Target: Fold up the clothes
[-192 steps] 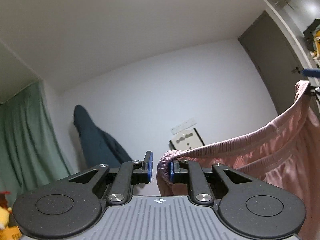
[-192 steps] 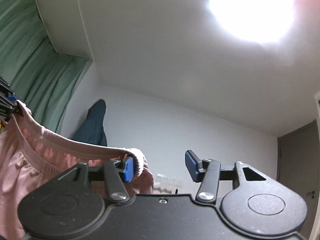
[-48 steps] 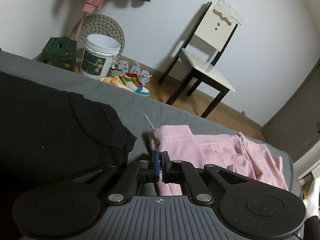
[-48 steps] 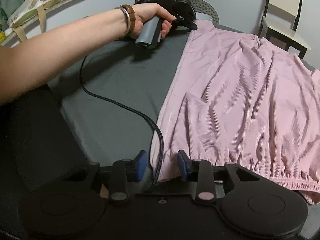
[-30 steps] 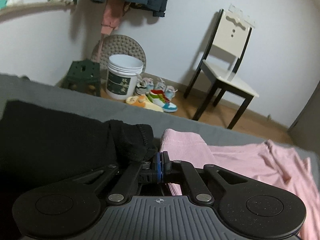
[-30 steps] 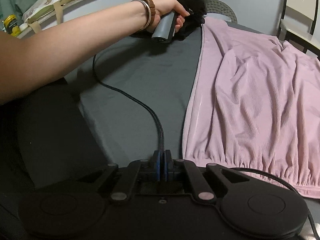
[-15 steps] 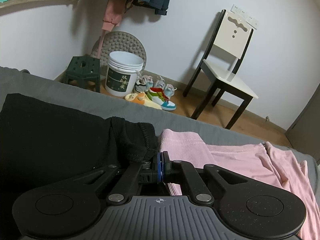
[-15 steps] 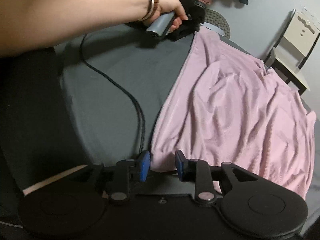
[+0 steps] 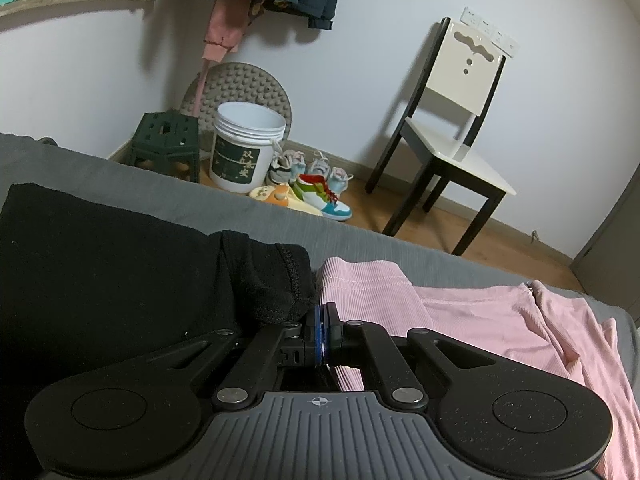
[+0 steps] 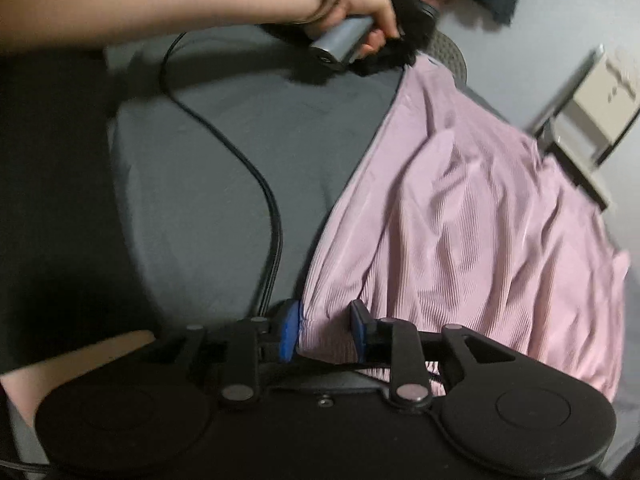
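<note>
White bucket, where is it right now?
Left wrist view, upper left: white bucket stands on the floor between the green stool and the sneakers.

We've gone from holding the pink garment (image 10: 460,216) up in the air by its waistband to having it spread flat on the grey bed (image 10: 224,160). Our left gripper (image 9: 323,330), open back then, is now pinched tight at the garment's corner by the black garment (image 9: 120,280). Our right gripper (image 10: 325,330), clamped empty a second ago, has reopened with the pink hem between its fingers (image 10: 290,332).
</note>
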`<state>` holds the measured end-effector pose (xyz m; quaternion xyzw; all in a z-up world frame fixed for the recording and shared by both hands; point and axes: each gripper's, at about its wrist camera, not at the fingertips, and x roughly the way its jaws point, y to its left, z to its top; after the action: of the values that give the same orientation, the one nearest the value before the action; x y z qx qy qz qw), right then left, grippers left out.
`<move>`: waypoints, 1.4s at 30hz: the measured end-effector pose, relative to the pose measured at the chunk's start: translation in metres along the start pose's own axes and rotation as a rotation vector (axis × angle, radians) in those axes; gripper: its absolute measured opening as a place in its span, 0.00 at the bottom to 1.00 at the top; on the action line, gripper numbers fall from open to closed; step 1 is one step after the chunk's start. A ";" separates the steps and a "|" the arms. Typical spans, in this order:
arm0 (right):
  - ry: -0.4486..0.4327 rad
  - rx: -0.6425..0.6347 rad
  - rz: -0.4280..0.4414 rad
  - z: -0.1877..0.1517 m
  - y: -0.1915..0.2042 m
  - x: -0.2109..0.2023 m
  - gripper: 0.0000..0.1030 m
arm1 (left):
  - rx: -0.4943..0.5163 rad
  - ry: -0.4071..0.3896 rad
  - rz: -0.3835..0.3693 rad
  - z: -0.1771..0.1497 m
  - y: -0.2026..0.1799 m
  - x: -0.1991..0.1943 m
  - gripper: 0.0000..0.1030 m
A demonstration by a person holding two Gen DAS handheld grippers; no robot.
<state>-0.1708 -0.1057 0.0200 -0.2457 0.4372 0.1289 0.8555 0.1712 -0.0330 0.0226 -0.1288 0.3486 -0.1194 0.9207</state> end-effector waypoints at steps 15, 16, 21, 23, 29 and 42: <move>0.008 0.121 0.219 -0.007 -0.022 -0.006 0.14 | 0.225 0.019 0.105 0.010 -0.003 -0.018 0.02; 0.009 0.121 0.220 -0.007 -0.022 -0.006 0.16 | 0.228 0.037 0.100 0.011 -0.004 -0.016 0.02; -0.014 0.190 0.239 -0.009 -0.025 -0.009 0.34 | 0.140 0.064 0.027 0.016 -0.002 -0.021 0.02; -0.037 0.203 0.231 -0.011 -0.028 -0.014 0.38 | 0.051 0.092 -0.023 0.021 0.008 -0.031 0.02; -0.109 0.226 0.215 -0.017 -0.034 -0.031 0.52 | -0.050 0.019 -0.017 0.034 0.022 -0.102 0.52; -0.357 0.378 0.124 -0.012 -0.055 -0.046 0.92 | -0.099 -0.110 -0.009 -0.036 0.073 -0.189 0.97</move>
<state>-0.1814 -0.1587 0.0682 -0.0278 0.3101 0.1384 0.9402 0.0193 0.0890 0.0887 -0.1822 0.3022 -0.0990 0.9304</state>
